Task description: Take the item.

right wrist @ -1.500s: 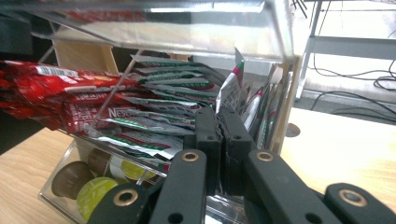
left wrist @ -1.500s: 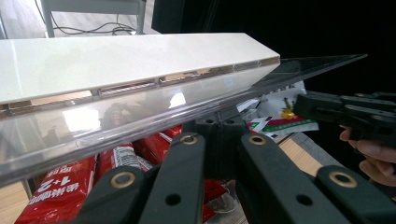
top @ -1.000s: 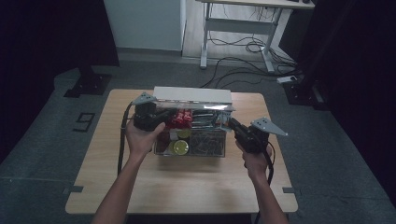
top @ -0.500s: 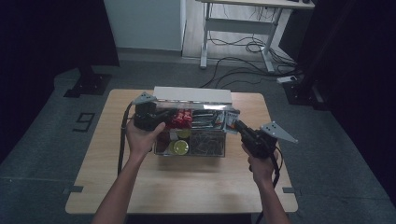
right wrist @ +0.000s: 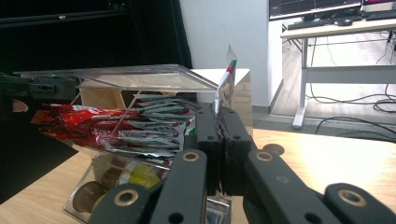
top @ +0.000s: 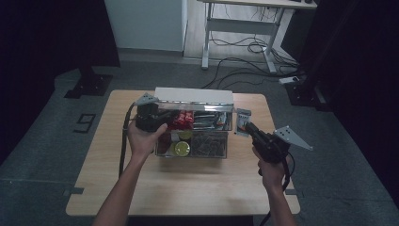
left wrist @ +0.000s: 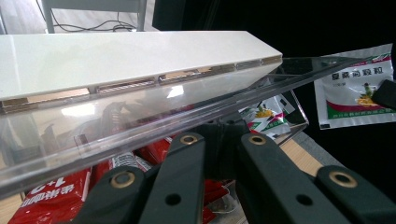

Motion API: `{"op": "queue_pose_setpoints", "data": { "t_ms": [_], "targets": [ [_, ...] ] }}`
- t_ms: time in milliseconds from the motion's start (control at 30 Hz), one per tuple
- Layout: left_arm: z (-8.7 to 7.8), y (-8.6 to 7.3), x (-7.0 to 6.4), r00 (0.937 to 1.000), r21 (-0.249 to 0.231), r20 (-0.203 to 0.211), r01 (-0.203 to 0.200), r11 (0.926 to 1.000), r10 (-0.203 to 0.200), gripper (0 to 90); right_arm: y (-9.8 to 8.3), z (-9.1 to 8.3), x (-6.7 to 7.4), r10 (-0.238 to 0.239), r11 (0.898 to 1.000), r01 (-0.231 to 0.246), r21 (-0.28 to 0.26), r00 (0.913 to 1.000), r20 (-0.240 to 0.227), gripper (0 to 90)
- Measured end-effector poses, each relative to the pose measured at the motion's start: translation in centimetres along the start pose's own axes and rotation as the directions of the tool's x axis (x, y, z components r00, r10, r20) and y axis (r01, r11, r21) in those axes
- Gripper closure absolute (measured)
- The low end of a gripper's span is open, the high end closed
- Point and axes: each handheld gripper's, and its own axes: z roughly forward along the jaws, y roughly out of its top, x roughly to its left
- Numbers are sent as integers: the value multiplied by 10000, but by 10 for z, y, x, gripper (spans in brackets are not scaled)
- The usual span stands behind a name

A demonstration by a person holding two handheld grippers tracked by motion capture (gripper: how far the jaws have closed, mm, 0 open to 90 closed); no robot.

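left gripper (top: 157, 113): at 9 o'clock side of the clear organizer box (top: 193, 143), jaws clamped on the front edge of the clear lid (left wrist: 154, 121), holding it tilted up; own view shows the two black jaws together on the acrylic edge.
right gripper (top: 249, 128): off the box's 3 o'clock side, over bare table, jaws pinched tight on a small sachet (top: 243, 121).
sachet: white packet with green and red print, held by its lower edge; stands upright, edge-on, above the jaws in the right gripper view (right wrist: 227, 79); in the left gripper view it sits at 2 o'clock past the lid's corner (left wrist: 355, 88); just beside the box's right wall, clear of it.
clear lid: hinged open, raised at the front, back edge against the white block (top: 194, 95) at the box's 12 o'clock.
organizer box: centre of the wooden table (top: 108, 188), transparent walls, several compartments.
red packets (top: 181, 120): upper left compartment, stacked, slanting.
white-green sachets (right wrist: 159, 116): upper right compartment, stacked, same print as the held one.
capsules (top: 180, 148): lower left compartment, a yellow-topped one most visible, brown ones beside it in the right gripper view.
lower right compartment: dark contents, too blurred to tell.
left hand (top: 143, 139): wrapped round the left gripper body, forearm coming in from 6 o'clock.
right hand (top: 272, 167): under the right gripper, cable trailing down.
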Motion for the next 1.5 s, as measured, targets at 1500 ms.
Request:
{"op": "queue_pose_setpoints", "data": {
  "t_ms": [1500],
  "targets": [
    [-1,-1,0,9999,3,-126,-1,10000,1,896,-50,-22,-38,522,9956,-577,739,9959,742,880]
  ]
}}
